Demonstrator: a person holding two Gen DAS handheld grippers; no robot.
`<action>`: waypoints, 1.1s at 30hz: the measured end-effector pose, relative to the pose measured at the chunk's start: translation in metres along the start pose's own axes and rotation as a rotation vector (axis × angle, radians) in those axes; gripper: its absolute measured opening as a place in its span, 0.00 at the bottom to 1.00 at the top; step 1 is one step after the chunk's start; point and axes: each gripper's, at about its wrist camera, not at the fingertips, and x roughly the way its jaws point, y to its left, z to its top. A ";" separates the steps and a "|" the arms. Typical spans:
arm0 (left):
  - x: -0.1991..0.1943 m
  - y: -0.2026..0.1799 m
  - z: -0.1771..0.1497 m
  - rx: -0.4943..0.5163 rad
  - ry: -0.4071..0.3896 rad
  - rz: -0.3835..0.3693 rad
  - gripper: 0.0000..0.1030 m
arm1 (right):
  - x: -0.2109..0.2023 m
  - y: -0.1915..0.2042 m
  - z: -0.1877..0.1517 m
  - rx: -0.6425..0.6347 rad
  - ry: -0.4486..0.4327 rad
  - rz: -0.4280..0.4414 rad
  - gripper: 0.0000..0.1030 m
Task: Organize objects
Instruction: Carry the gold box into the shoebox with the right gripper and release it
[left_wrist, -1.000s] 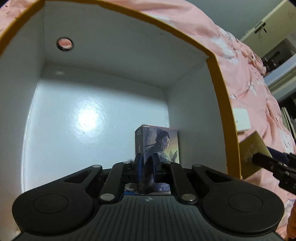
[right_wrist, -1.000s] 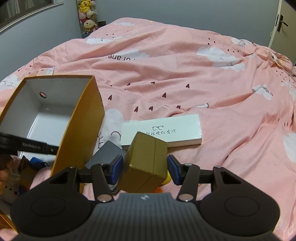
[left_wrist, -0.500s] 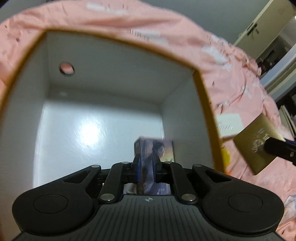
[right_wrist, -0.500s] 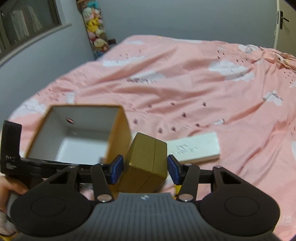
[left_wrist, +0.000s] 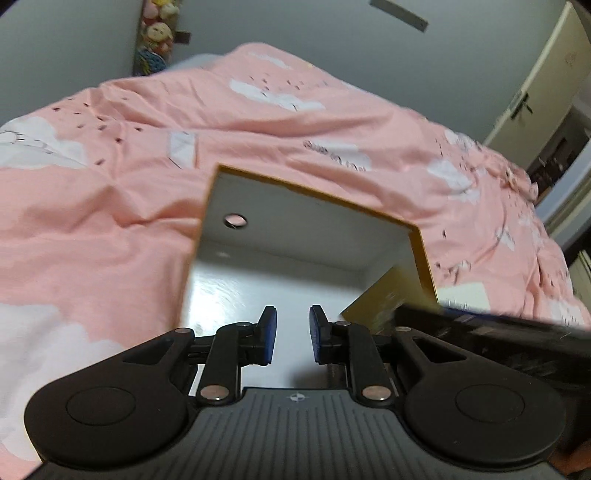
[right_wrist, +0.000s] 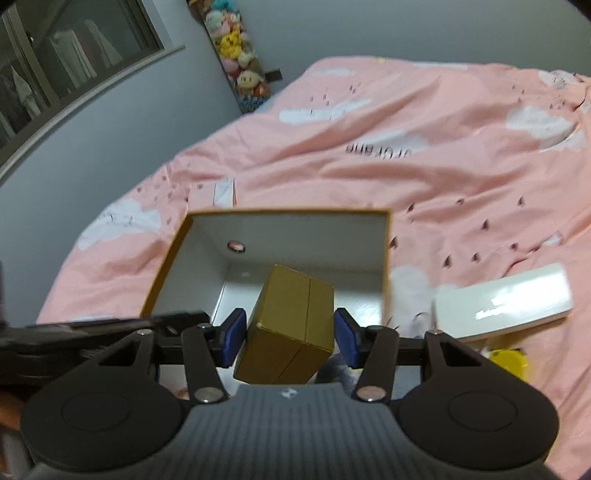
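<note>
An open storage box (left_wrist: 423, 251) with gold edges and white inside stands on the pink bed; it also shows in the right wrist view (right_wrist: 386, 254). My left gripper (left_wrist: 291, 334) is open and empty, raised above the box's near part. My right gripper (right_wrist: 289, 330) is shut on a gold carton (right_wrist: 291, 328) and holds it over the box opening. The carton also shows blurred in the left wrist view (left_wrist: 384, 301) at the box's right wall. The small picture box set inside earlier is hidden.
A long white glasses case (right_wrist: 506, 304) lies on the pink duvet (right_wrist: 424, 162) right of the box, with a yellow item (right_wrist: 508, 363) near it. Plush toys (right_wrist: 240, 62) hang on the far wall. A door (left_wrist: 543, 85) is at far right.
My left gripper let go of the picture box inside the storage box, opened, and pulled back up. My right gripper carried the gold carton leftward to over the box opening.
</note>
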 end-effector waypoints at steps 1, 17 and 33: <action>-0.002 0.003 0.001 -0.010 -0.011 -0.005 0.20 | 0.007 0.002 -0.001 0.004 0.012 -0.004 0.52; 0.008 0.016 0.005 -0.019 -0.027 -0.029 0.20 | 0.088 0.003 -0.014 0.200 0.129 0.035 0.53; 0.017 0.007 -0.002 0.022 0.010 -0.056 0.20 | 0.077 0.009 -0.017 0.094 0.211 -0.005 0.53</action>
